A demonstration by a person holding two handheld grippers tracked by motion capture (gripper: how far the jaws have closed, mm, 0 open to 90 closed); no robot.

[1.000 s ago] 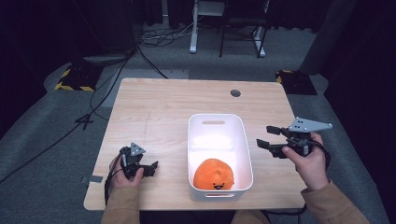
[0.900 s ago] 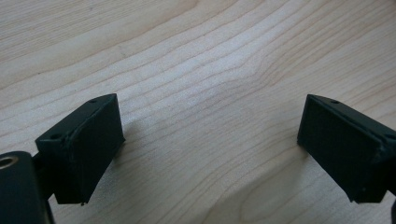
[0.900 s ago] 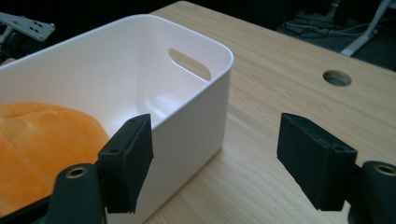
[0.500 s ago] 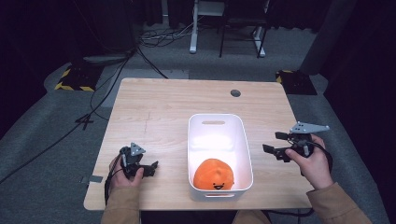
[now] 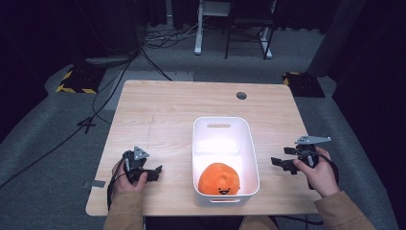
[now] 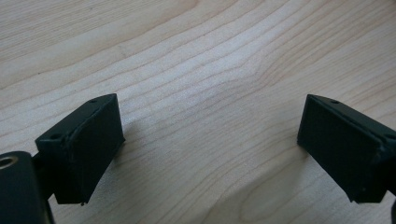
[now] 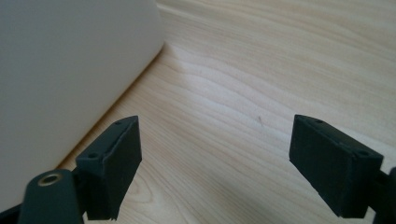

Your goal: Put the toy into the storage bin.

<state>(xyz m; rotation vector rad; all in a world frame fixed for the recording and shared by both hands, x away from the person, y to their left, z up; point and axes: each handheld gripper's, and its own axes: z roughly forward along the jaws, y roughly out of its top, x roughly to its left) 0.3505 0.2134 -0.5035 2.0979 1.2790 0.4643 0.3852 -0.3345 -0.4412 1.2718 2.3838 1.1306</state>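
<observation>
Both hands rest low at the near edge of the light wooden table (image 5: 167, 110), the left gripper (image 5: 152, 173) and the right gripper (image 5: 281, 162) each pointing inward with jaws spread wide and empty over bare wood. Between them stands a white rectangular plastic bin (image 5: 224, 127), its wall just beside the right gripper's jaws. A round orange plush toy with a small face (image 5: 219, 178) lies in the bin's near end.

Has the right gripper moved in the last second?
Yes. In the high view the right gripper has dropped toward the person's edge of the table, beside the white bin, fingers open.
</observation>
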